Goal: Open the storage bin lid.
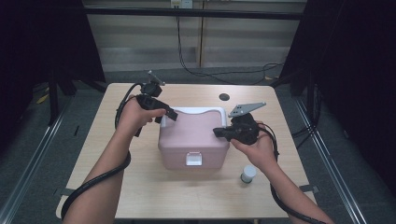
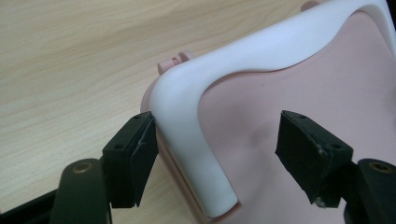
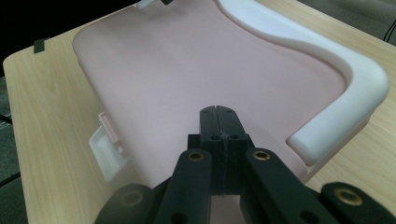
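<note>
even soft light, dark surround, slightly grainy, no glare

Left fingers (image 2: 130, 158) apart, right fingers (image 3: 219, 140) together

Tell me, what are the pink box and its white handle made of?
The pink box looks like smooth plastic with a matte finish: even colour, rounded moulded corners. The white handle seems plastic too, a bit glossier, with soft light on its curved edge. The table shows pale wood grain, possibly laminate.

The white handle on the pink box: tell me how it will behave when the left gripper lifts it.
The white handle looks thick and moulded, so probably stiff. Its smooth surface may slip between the pads. The pink box probably hangs steady once lifted.
</note>
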Available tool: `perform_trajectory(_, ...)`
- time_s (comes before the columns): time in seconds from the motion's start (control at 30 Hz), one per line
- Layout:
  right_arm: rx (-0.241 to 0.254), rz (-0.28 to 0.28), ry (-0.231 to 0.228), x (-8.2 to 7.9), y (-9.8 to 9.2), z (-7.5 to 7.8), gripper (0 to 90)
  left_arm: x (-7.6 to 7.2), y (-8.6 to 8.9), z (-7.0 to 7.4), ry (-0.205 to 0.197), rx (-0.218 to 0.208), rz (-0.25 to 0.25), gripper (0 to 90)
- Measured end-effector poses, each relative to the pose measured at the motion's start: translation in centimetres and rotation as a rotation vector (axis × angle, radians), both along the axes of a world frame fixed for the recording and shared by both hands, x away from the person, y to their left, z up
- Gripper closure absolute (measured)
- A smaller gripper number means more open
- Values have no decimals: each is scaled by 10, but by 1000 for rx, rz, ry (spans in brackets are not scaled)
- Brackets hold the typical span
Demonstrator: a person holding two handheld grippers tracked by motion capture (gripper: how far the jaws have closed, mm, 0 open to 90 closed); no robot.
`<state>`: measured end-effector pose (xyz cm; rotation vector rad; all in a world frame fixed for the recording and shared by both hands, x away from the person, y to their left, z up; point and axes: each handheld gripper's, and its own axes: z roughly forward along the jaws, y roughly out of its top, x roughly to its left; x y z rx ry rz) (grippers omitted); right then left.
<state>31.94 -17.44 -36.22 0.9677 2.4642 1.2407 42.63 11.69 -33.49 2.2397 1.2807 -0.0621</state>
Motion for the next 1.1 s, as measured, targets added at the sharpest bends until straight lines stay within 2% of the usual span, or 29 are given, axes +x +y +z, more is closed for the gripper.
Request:
perform_trajectory(0.23, 9, -7, 0, 0, 0, -1, 900, -4, 3, 7, -18, -20, 2, 304)
perform_trajectory(0.4, 8, -9, -1, -1, 1, -1, 900, -6, 3, 8, -37, -14, -3, 309)
perform_trajectory(0.53, 19, -10, 2, -1, 1, -2, 900, -7, 3, 11, -33, -15, 2, 308)
perform_trajectory(0.63, 5, -7, 5, 0, 2, 0, 900, -8, 3, 13, -29, -15, -4, 309)
perform_trajectory(0.9, 16, -13, 7, 0, 3, -1, 900, -14, 5, 18, -47, -11, -9, 314)
perform_trajectory(1.03, 28, -18, 11, 1, 3, -2, 900, -17, 8, 23, -50, -25, -15, 318)
perform_trajectory(1.1, 18, -20, 3, 0, 5, -2, 900, -18, 8, 25, -50, -32, -14, 321)
